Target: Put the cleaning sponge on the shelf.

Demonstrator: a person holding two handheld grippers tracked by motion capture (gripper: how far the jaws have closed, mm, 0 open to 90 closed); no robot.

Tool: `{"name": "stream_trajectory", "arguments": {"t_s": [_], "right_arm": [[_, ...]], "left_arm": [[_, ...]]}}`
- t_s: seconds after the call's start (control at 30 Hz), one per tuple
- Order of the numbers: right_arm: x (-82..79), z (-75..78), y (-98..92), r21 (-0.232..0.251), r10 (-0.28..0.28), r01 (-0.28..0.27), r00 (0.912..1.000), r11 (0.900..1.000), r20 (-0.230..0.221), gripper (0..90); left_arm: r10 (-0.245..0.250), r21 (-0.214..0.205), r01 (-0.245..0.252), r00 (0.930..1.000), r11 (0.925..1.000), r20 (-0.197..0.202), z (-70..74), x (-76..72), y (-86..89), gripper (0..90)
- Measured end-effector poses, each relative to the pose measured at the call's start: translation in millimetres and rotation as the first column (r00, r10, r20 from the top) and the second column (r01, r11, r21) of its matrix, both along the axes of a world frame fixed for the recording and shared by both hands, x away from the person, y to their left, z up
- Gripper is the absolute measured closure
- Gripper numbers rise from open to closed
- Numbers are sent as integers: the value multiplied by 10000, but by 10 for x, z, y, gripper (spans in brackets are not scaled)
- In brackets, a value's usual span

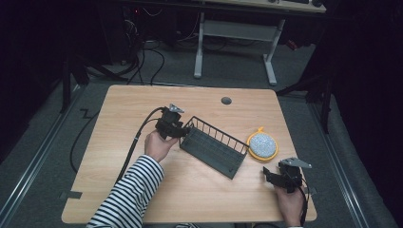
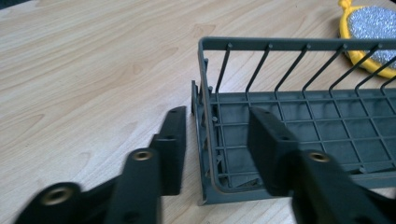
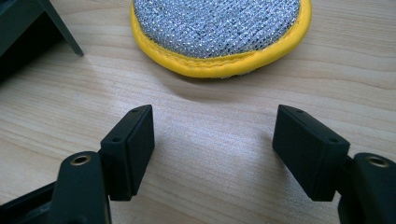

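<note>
Dark grey wire basket (image 1: 215,148) lies slanted near the middle of the wooden table (image 1: 142,99), its long axis running from upper left toward the lower right corner. A round yellow-rimmed scouring pad (image 1: 263,146) with a silver mesh face sits just beside the basket's right end, toward the table's right edge.

Left gripper (image 1: 179,131) is at the basket's left end. In the left gripper view the jaws stand released and straddle the end wall: 1 jaw outside, 1 inside over the grid floor, neither pad pressing on the rim.

Right gripper (image 1: 272,178) rests near the table's lower right corner, jaws spread wide over bare wood, holding nothing; the pad lies just ahead of it in the right gripper view.

Step in hand, as judged: taking or letting go of the basket's end wall. To do it well, centre the wall between the pads, seat them low on the solid frame rather than on thin wires, and close squarely so the basket does not twist or skid into the pad.

No brand, label or writing can be read on anything.
</note>
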State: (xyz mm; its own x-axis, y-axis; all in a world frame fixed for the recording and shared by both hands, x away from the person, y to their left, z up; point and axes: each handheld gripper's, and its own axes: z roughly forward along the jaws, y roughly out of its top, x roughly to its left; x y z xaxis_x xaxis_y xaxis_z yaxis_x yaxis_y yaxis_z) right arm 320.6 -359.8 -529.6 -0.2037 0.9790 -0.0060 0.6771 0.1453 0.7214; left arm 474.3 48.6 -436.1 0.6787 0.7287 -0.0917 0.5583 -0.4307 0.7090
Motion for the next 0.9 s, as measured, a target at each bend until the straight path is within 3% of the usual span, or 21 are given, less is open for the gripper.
{"name": "stream_trajectory", "arguments": {"t_s": [0.1,0.17,0.47,0.9], "right_arm": [[0,0,0,-2,2,-2,10000,10000,1,297],[1,-1,-1,-33,34,-33,10000,10000,15,296],[1,-1,1,-51,52,-52,10000,10000,11,296],[1,-2,4,-71,60,-60,10000,10000,33,296]], "left_arm": [[89,13,-89,9999,10000,109,38,-9,38,448],[184,-213,-180,9996,9996,221,86,-24,88,428],[449,-665,-418,9979,9969,470,169,-107,274,397],[1089,-1193,-995,9912,9879,747,247,-282,683,387]]}}
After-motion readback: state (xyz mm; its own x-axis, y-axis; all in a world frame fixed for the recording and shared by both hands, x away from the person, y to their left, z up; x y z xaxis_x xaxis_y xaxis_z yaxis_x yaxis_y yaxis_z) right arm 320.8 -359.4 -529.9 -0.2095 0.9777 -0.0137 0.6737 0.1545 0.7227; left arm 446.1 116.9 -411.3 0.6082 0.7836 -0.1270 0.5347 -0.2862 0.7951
